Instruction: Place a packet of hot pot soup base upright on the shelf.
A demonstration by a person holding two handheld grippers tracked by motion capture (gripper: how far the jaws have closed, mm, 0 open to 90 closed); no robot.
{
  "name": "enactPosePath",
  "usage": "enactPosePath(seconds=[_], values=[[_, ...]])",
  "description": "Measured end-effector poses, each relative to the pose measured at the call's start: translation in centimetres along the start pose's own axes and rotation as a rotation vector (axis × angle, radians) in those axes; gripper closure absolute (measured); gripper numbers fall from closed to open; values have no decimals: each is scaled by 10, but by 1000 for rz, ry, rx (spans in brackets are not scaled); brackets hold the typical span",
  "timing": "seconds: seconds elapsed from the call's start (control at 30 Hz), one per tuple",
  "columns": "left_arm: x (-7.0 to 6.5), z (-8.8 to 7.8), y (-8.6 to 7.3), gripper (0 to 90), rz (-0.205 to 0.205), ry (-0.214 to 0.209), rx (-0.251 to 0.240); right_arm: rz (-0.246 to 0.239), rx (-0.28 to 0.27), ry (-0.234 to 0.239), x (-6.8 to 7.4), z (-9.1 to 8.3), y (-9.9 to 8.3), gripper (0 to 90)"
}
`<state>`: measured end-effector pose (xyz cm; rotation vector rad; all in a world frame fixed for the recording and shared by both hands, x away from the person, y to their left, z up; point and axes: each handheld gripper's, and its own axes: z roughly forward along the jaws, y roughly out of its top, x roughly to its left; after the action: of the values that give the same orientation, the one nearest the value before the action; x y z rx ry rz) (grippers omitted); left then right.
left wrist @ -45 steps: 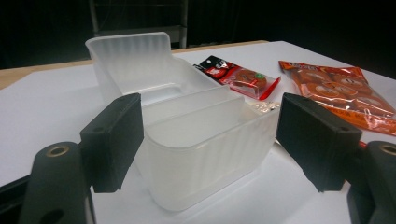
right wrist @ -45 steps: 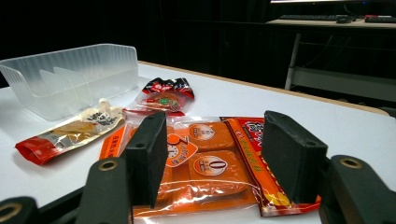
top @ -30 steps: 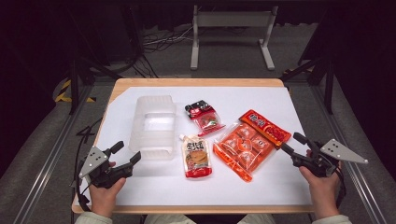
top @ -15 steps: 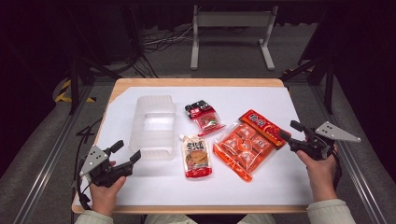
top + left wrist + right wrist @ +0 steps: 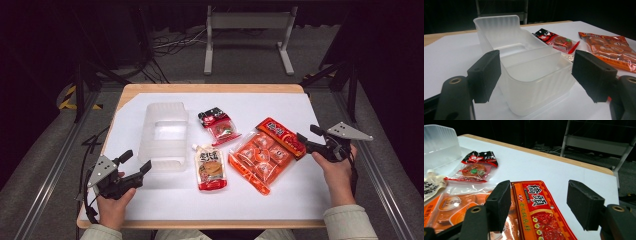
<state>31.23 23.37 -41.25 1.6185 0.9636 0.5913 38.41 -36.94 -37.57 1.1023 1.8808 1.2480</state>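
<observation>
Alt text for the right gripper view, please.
The right gripper hangs open over the header end of a large orange snack bag on the white table. Beyond lie a small red-and-black packet and a translucent plastic container.

Lighting's pretty uneven: the white tabletop (image 5: 300,195) is lit bright from overhead while the room behind drops to near black. Shadows under things are short and soft. The orange snack bag (image 5: 260,159) throws some glare off its plastic. Both gripper views have their close-up black jaws a bit soft, and everything's slightly grainy.
</observation>
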Motion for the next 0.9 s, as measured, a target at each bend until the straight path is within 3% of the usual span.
enactPosePath(seconds=[0.17, 0.23, 0.27, 0.4, 0.6, 0.7, 0.9], values=[[0, -1, 0, 240, 3, 1, 0, 31, 20, -19, -10, 5, -5, 377], [0, 0, 0, 240, 0, -6, 4, 60, 56, 8, -15, 9, -7, 389], [0, 0, 0, 240, 0, -6, 4, 60, 56, 8, -15, 9, -7, 389], [-3, 3, 0, 239, 3, -28, 17, 94, 145, 1, -19, 21, -14, 377], [-2, 3, -1, 239, 5, -16, 15, 151, 186, -15, -31, 29, -23, 349], [-1, 4, -1, 239, -5, -29, 18, 156, 230, 16, -32, 36, -28, 335], [-3, 3, -1, 239, 11, -25, 18, 177, 250, 11, -35, 41, -34, 292]])
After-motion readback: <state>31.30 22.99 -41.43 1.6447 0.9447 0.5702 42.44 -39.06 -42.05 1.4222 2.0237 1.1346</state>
